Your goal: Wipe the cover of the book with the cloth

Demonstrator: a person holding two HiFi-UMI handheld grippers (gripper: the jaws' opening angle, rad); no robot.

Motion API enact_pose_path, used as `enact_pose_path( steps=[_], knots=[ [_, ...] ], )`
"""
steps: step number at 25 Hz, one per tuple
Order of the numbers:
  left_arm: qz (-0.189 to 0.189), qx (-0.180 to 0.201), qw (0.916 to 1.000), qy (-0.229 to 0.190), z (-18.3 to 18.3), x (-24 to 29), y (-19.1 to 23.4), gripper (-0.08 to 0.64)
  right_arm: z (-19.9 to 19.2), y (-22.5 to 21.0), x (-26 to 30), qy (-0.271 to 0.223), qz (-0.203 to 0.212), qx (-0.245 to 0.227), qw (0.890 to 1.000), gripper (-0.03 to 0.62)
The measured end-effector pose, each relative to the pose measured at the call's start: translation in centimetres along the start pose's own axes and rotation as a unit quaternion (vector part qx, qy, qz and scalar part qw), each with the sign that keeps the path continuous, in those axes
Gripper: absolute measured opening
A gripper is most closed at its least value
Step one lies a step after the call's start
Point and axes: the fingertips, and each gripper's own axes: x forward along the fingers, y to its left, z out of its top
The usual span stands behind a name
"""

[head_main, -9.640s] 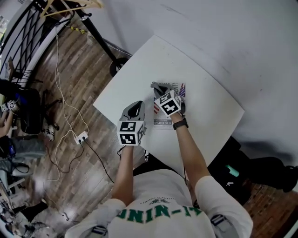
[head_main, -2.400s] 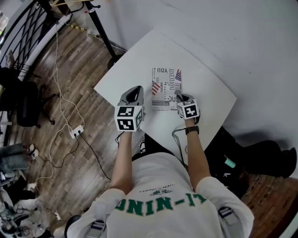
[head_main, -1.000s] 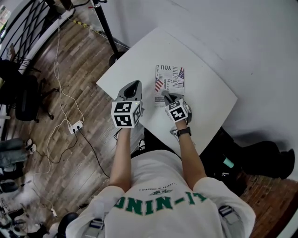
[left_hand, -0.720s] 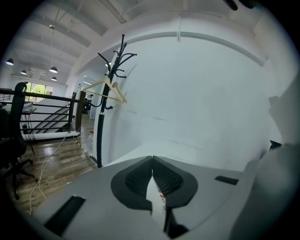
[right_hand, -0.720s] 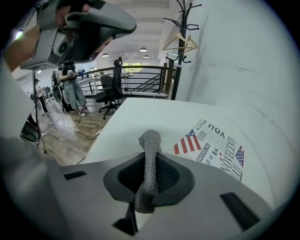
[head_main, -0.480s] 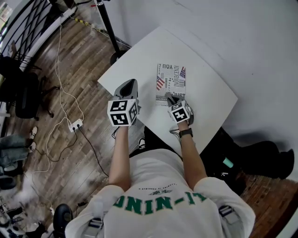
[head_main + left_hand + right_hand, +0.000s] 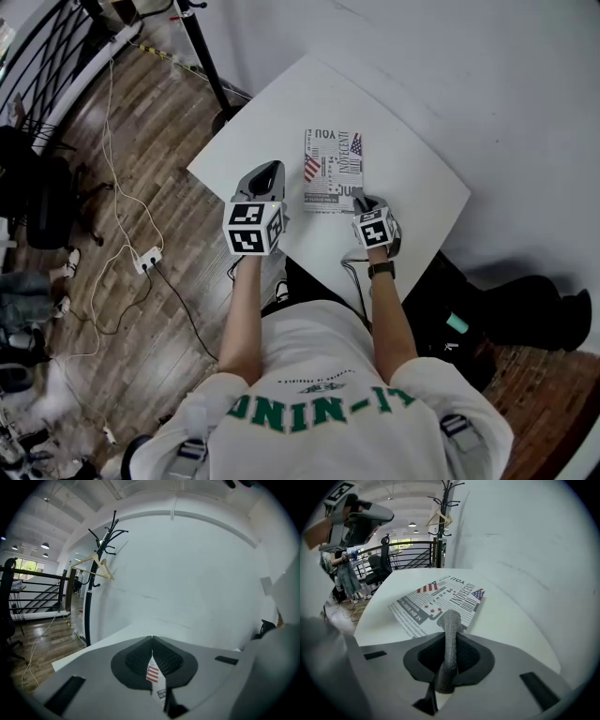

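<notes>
The book [image 7: 332,172], its cover printed like a newspaper with small flags, lies flat on the white table [image 7: 412,178]. My right gripper [image 7: 360,201] is at the book's near right corner, shut on a grey knitted cloth [image 7: 449,653]. In the right gripper view the cloth stands up between the jaws, its end over the near edge of the book [image 7: 436,599]. My left gripper [image 7: 266,175] is held above the table left of the book, shut with nothing in it. In the left gripper view a strip of the book [image 7: 157,679] shows through the slit below the meeting tips [image 7: 152,638].
A white wall runs behind the table. A black coat rack [image 7: 96,573] with a wooden hanger stands past the table's far left corner. Cables and a power strip [image 7: 142,260] lie on the wooden floor to the left. A black bag [image 7: 539,323] sits right of the table.
My right gripper, with the cloth, has come back from the middle of the cover to its near right corner. The left gripper has stayed beside the book, shut.
</notes>
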Motion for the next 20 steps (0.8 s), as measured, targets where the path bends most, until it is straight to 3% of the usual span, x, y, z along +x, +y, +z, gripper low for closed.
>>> enact_pose_path(
  steps=[5,11,16,20],
  knots=[
    [0.023,-0.004,0.9997,-0.003,-0.1,-1.1,1.6,0.014,4.1,6.2,0.7,-0.036,0.069,-0.039,0.996,0.046],
    [0.047,-0.007,0.9989,-0.002,-0.3,-2.3,3.3,0.014,7.0,15.1,1.2,-0.048,0.138,-0.124,0.981,0.046],
    [0.045,-0.005,0.999,0.001,-0.3,-2.3,3.3,0.014,6.0,14.3,1.4,-0.035,0.121,-0.125,0.984,0.046],
    [0.03,-0.007,0.9995,-0.001,-0.1,-1.6,2.3,0.014,3.9,9.7,0.6,-0.028,0.085,-0.094,0.992,0.046]
  ],
)
